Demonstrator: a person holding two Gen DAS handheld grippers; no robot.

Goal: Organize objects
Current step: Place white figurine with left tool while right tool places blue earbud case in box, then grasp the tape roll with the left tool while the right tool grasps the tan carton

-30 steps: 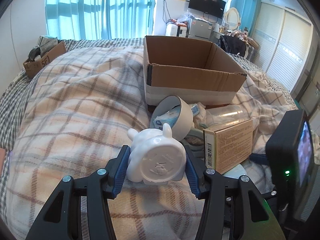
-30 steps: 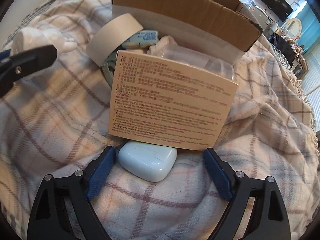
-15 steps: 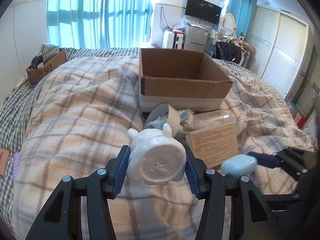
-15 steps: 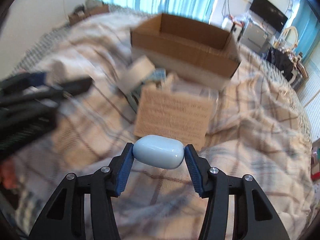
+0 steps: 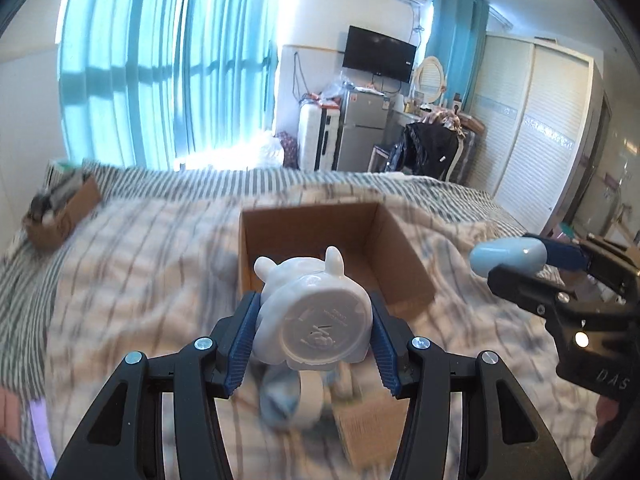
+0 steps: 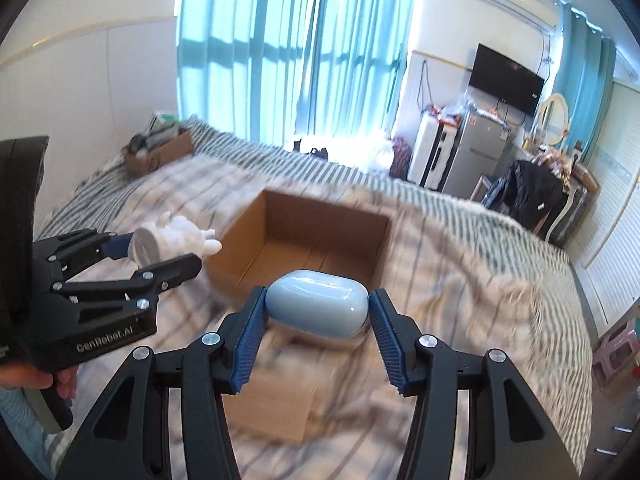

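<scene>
Objects in hand number two, one per gripper. The left gripper [image 5: 313, 334] is clamped on a single white figurine [image 5: 312, 320], its round base turned toward the camera and its ears pointing away; in the right wrist view the same figurine [image 6: 172, 240] is held just beside the left rim of the box. The right gripper [image 6: 318, 322] has its blue pads [image 6: 250, 340] pressed against both ends of one pale blue case [image 6: 318, 308], which is held in the air in front of the near wall of the box; the left wrist view shows that case [image 5: 508, 258] off to the right of the box.

One open cardboard box [image 6: 308, 240] sits on the plaid blanket [image 6: 460, 280], and its inside shows only bare cardboard. A second, smaller cardboard box [image 6: 158, 154] sits far off near the curtains. Below the left gripper lie a roll of tape [image 5: 296, 400] and a tan carton [image 5: 372, 432], both blurred. Nothing lies between either held object and the box opening.

Compared with half a second ago, both grippers have risen and moved forward: the box interior now lies under the figurine, the carton and tape have dropped to the bottom of the view, and the blue case, then low over the blanket by the carton, is now up at box height.
</scene>
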